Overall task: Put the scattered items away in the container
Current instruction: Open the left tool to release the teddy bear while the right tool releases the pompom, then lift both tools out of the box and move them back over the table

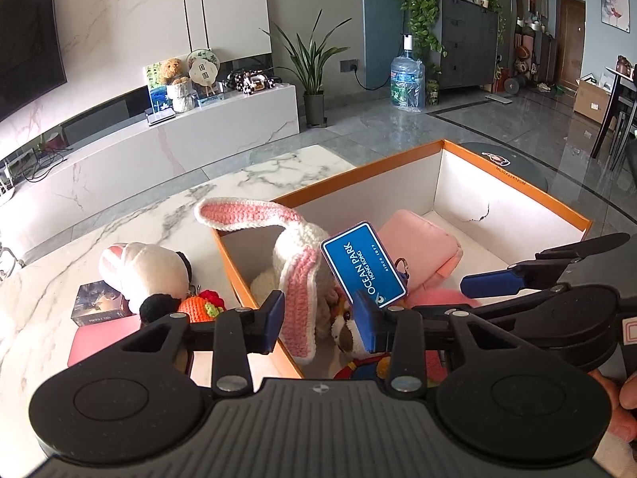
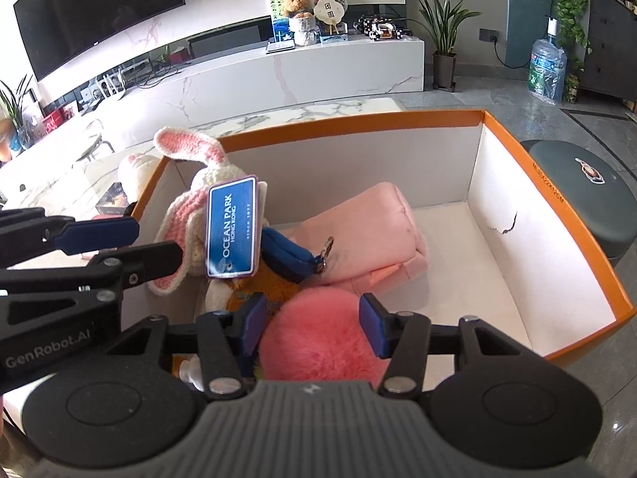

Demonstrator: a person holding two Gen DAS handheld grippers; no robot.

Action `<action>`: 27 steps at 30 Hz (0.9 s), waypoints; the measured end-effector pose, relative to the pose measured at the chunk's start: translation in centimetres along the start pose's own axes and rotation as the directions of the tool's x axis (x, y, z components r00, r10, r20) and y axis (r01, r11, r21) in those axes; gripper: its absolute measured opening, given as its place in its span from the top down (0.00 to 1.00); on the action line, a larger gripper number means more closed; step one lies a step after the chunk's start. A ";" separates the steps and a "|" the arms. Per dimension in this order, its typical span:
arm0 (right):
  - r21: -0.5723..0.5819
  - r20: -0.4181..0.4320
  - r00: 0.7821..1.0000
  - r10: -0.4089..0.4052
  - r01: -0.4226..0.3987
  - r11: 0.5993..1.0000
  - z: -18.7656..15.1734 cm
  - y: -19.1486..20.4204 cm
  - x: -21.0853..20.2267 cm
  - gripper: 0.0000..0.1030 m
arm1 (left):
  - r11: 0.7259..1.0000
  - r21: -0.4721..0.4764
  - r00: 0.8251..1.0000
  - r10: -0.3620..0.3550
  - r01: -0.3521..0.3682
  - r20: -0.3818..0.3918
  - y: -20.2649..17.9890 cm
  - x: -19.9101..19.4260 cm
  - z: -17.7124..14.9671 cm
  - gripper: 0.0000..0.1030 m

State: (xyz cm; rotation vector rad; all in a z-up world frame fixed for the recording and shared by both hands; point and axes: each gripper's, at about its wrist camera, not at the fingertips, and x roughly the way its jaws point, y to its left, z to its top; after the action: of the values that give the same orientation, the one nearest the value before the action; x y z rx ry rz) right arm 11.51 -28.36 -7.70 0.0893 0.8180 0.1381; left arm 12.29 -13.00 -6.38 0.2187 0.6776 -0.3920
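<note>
Hanging over the near left corner of the orange-rimmed box (image 1: 513, 171), the left hand-held gripper (image 1: 322, 320) has its jaws partly apart, with the drooping pink-and-white crocheted bunny ear (image 1: 296, 298) between them; whether the blue pads press on it cannot be told. In the right wrist view the right hand-held gripper (image 2: 308, 328) sits low in the frame over the near part of the box, its jaws also partly apart around a fluffy pink pompom (image 2: 318, 338), which fills the gap between the pads, though contact is unclear. The right half of the box floor lies bare and white, giving open room toward the far right wall, which carries a small tear. The left side is crowded: the crocheted bunny (image 2: 199, 171) leans against the left wall, one ear draped over the rim, with a blue Ocean Park Hong Kong tag (image 2: 233, 227) standing in front of it, a small dark blue pouch (image 2: 286, 257) with a metal clasp beside it, and a pink padded pouch (image 2: 370, 223) lying across the middle. At the left of the left wrist view, outside the box, a white plush toy (image 1: 147, 271), a small orange crocheted piece (image 1: 201, 308), a dark little carton (image 1: 99, 302) and a flat pink item (image 1: 101, 344) lie on the white marble worktop (image 1: 119, 223). Beyond it stand a long TV cabinet, a wall television, potted plants and a water jug on a grey tiled floor.
</note>
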 end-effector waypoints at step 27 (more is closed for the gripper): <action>0.016 0.304 0.916 -0.263 0.271 0.962 -1.3 3.4 -7.7 0.25 | 0.995 -0.061 0.988 0.082 -0.074 0.128 4.4 -8.3 -2.3 0.39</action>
State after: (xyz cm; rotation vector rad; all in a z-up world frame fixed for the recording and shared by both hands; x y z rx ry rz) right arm 5.08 -26.19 -2.59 -0.0275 0.5124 -0.1224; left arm 6.93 -6.00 -2.46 0.1643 0.5493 -0.3091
